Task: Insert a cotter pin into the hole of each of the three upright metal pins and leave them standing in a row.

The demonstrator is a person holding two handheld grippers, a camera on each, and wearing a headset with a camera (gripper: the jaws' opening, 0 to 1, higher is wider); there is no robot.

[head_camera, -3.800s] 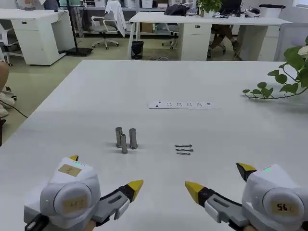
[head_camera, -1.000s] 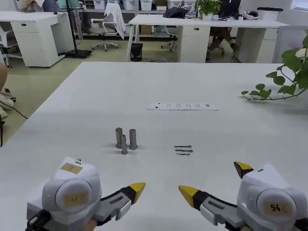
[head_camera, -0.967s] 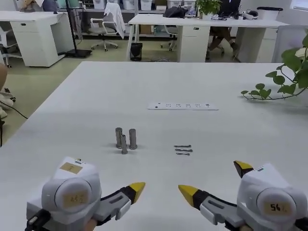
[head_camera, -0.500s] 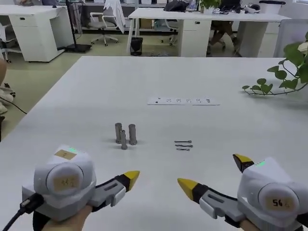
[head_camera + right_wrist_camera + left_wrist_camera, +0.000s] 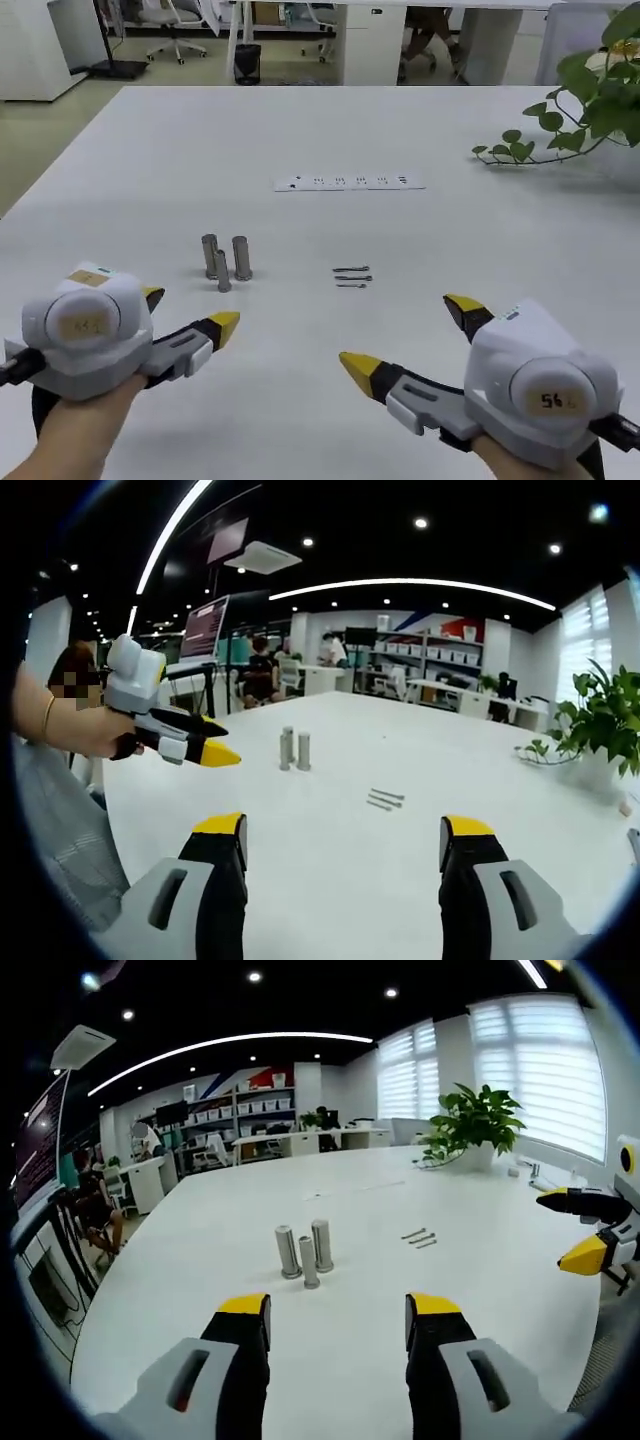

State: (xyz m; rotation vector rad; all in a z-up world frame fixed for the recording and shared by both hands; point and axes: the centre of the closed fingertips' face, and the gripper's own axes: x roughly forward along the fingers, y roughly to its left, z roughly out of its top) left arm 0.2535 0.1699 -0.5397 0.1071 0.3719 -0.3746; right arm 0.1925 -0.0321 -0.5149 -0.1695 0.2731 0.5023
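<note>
Shift of whole head view against earlier frames, put down to headset tilting forward and down, not to objects moving. Found three metal pins (image 5: 225, 262) upright in same tight cluster on white table (image 5: 300, 130), left of centre, not yet in a row. Found three cotter pins (image 5: 351, 277) lying flat side by side, apart to right of cluster, untouched. Saw left gripper (image 5: 190, 308) with jaws spread wide and empty, pointed toward cluster, seemingly brought a little nearer it than half a second before. Saw right gripper (image 5: 408, 333) likewise spread and empty, held short of cotter pins. Checked both gripper views: nothing between either pair of jaws. Judged as approach only: no cotter pin lifted, all three insertions left to do. Likely called next for right jaws to pinch one cotter pin while left steadied a metal pin.
</note>
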